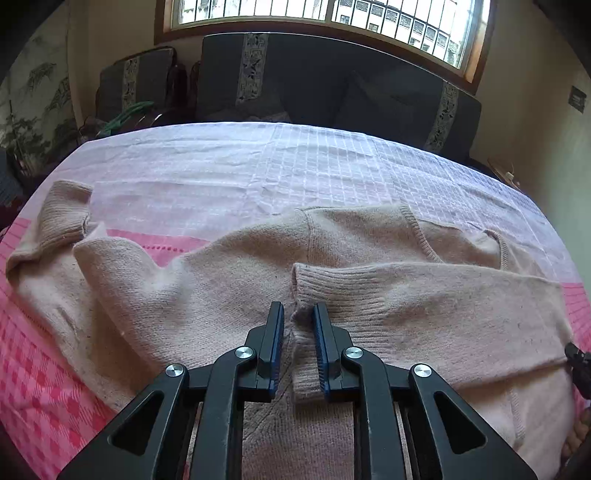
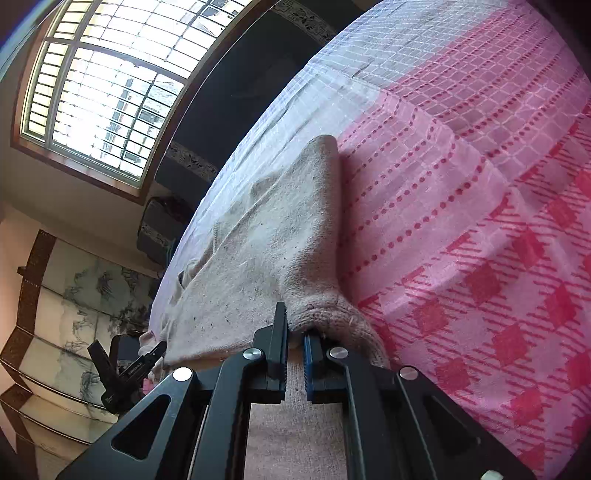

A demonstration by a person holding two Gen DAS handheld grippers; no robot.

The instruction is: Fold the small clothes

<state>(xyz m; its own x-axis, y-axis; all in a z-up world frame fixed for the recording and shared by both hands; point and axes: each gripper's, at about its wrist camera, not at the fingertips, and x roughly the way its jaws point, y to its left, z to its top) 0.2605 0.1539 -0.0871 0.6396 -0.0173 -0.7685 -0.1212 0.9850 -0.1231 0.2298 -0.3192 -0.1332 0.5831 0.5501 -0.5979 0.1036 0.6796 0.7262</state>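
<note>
A beige knit sweater (image 1: 221,295) lies spread on a pink and white checked cloth (image 1: 258,170). One sleeve is folded across its body, ribbed cuff (image 1: 325,291) at the middle. My left gripper (image 1: 298,314) is shut on sweater fabric just below that cuff. My right gripper (image 2: 295,325) is shut on a ribbed edge of the sweater (image 2: 280,236) at its right side, pulling it up off the cloth (image 2: 461,221). The left gripper (image 2: 125,365) shows at the lower left of the right wrist view.
A dark sofa (image 1: 332,85) with patterned cushions stands behind the cloth, under a barred window (image 1: 332,14). A painted folding screen (image 2: 74,314) stands at the side. The cloth's pink checked part (image 2: 517,332) lies right of the sweater.
</note>
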